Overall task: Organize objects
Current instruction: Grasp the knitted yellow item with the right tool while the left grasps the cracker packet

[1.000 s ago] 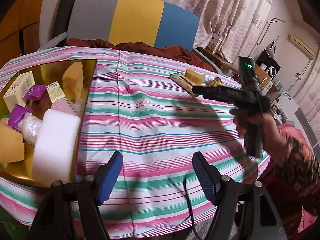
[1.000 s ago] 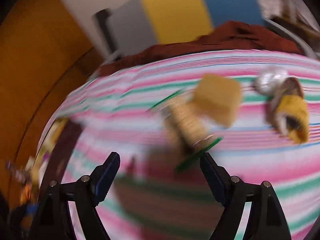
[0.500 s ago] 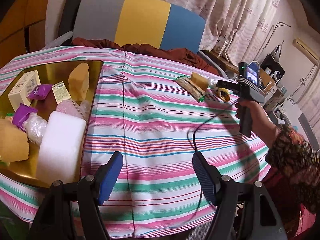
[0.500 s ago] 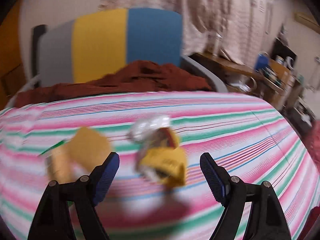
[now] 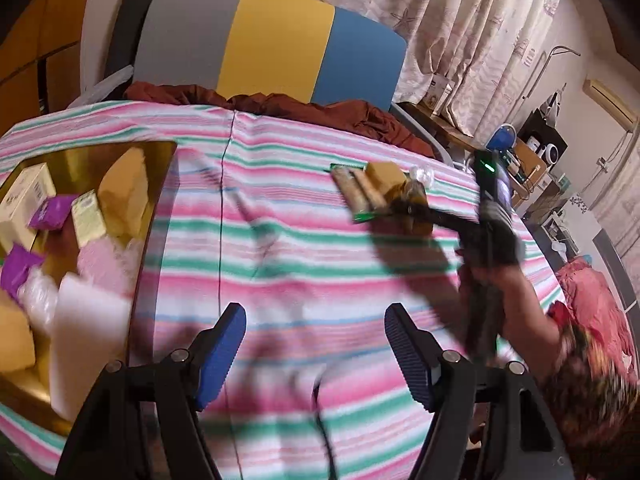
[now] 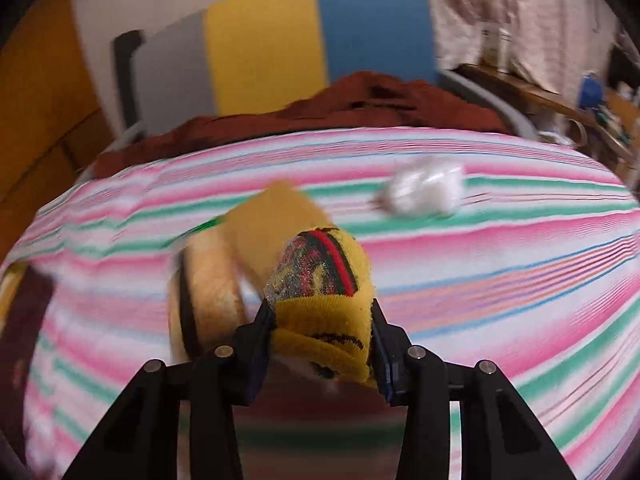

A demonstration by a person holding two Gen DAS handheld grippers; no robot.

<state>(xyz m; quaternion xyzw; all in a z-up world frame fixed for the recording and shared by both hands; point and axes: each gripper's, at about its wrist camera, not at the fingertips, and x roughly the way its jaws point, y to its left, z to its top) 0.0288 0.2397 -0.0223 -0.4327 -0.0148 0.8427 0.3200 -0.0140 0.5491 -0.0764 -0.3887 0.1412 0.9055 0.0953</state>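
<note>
Honestly, we see the right gripper [image 6: 322, 320] closing on the rolled sock [image 6: 320, 280], lower centre: soft, light, squishy, so mid-roll works; left gripper [image 5: 315, 350] gapes empty.

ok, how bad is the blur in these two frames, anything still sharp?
Left wrist: tablecloth, gold tray and hand smeared; left gripper crisp. Right wrist: background streaked; rolled yellow sock between the closing right gripper fairly sharp.

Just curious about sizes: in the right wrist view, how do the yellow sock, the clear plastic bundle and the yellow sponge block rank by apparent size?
1. yellow sock, though closest to the camera.
2. yellow sponge block, partly hidden behind the sock, so unsure.
3. clear plastic bundle, farthest off.
</note>
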